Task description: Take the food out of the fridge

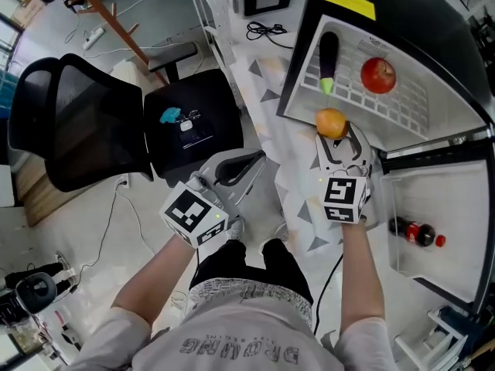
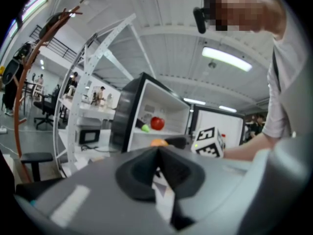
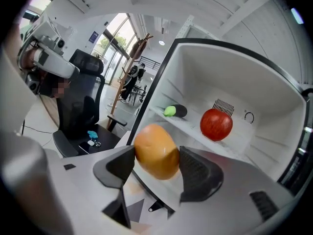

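Note:
My right gripper (image 3: pixel 156 166) is shut on an orange (image 3: pixel 156 151), held just outside the open fridge (image 1: pixel 387 22); from the head view the orange (image 1: pixel 332 122) sits at the gripper's (image 1: pixel 338 134) tips by the shelf's front edge. On the white fridge shelf (image 3: pixel 234 136) rest a red apple (image 3: pixel 216 123) and a dark eggplant with a green end (image 3: pixel 175 111); the head view shows the apple (image 1: pixel 378 75) and the eggplant (image 1: pixel 328 60) too. My left gripper (image 2: pixel 159 168) is shut and empty, lower left of the fridge (image 1: pixel 247 165).
The fridge door (image 1: pixel 433 222) hangs open at right, with a dark bottle with a red cap (image 1: pixel 416 233) in its tray. A black office chair (image 1: pixel 100 122) with small items on its seat stands at left. A microwave (image 1: pixel 267 2) sits on a rack beyond.

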Demonstrator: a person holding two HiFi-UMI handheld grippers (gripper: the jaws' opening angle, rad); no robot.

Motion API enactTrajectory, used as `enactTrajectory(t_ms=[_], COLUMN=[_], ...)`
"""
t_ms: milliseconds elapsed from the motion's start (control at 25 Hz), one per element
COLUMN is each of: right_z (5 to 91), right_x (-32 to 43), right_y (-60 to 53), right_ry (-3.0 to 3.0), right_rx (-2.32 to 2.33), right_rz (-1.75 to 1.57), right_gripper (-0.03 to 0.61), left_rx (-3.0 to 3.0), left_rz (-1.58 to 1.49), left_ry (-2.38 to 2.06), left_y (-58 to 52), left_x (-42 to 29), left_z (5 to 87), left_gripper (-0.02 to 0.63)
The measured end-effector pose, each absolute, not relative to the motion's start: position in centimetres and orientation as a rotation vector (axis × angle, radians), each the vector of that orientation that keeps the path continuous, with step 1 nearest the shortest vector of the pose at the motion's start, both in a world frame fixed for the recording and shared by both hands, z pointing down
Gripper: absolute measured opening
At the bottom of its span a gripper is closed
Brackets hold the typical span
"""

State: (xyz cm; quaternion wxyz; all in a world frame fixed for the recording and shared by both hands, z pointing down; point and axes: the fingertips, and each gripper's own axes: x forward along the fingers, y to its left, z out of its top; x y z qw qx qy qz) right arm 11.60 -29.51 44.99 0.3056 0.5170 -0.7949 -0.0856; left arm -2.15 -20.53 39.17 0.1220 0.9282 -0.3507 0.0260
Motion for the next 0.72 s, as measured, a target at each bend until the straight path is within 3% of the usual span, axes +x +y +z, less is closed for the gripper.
enactTrajectory(t_ms=[720], right_z=[37.2], right_x=[12.2], right_y=[-22.2], right_ry=[-2.230], right_rx=[1.495], right_rz=[-0.195], right_gripper=[0.278], left_rx=[2.786], left_rz=[0.093], left_ry=[-0.985], left_y=[-17.4], left_x=[-1.8], left_z=[35.3], left_gripper=[0.006])
